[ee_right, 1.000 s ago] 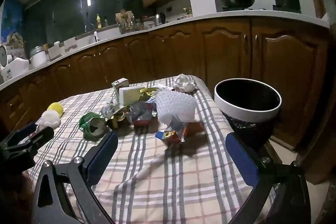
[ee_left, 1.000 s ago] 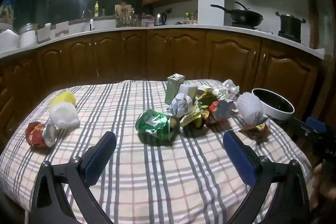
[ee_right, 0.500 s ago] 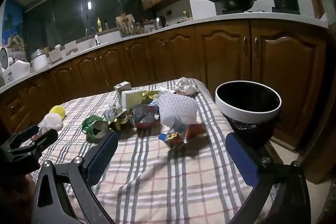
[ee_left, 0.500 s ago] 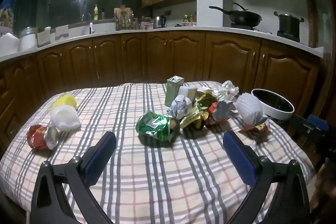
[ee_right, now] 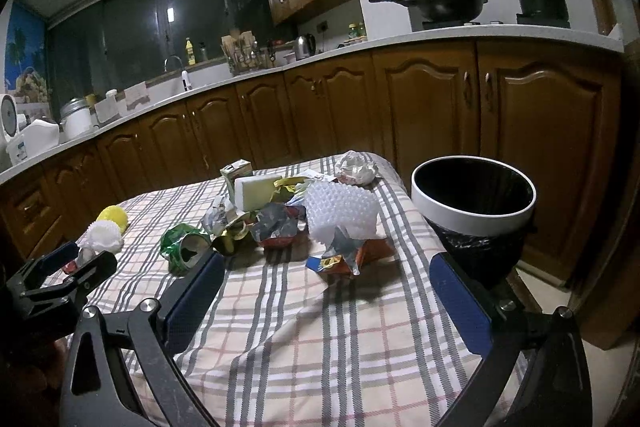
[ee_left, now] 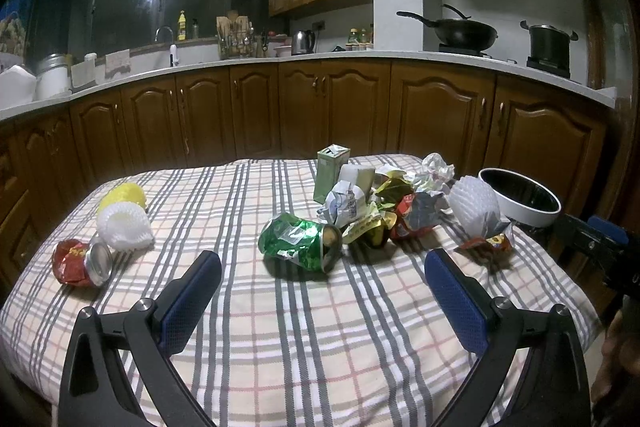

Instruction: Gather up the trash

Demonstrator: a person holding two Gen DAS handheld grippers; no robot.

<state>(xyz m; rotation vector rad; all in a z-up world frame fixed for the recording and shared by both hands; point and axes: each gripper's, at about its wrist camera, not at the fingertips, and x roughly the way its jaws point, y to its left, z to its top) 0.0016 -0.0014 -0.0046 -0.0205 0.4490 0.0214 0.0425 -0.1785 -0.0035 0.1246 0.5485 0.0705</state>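
Note:
Trash lies on a plaid-clothed table [ee_left: 320, 327]. A crushed green can [ee_left: 300, 241] sits in the middle, also in the right wrist view [ee_right: 185, 247]. Behind it is a pile of wrappers [ee_left: 384, 215], a green carton [ee_left: 331, 173], crumpled paper [ee_left: 438, 167] and a white foam net [ee_left: 474, 205] [ee_right: 340, 209]. An orange snack wrapper [ee_right: 344, 257] lies nearest my right gripper. At the left are a red can [ee_left: 78, 263], a white foam net [ee_left: 124, 229] and a yellow one [ee_left: 122, 195]. My left gripper [ee_left: 322, 291] and right gripper [ee_right: 328, 291] are open and empty above the near table edge.
A white-rimmed black trash bin [ee_right: 474, 203] stands off the table's right edge, also in the left wrist view [ee_left: 520, 197]. Brown kitchen cabinets [ee_left: 320, 107] with a counter run behind the table. A wok [ee_left: 460, 31] and a pot [ee_left: 550, 43] sit on the stove.
Both grippers have risen and pulled back slightly, so the table sits a little lower in view. Nothing on the table has moved.

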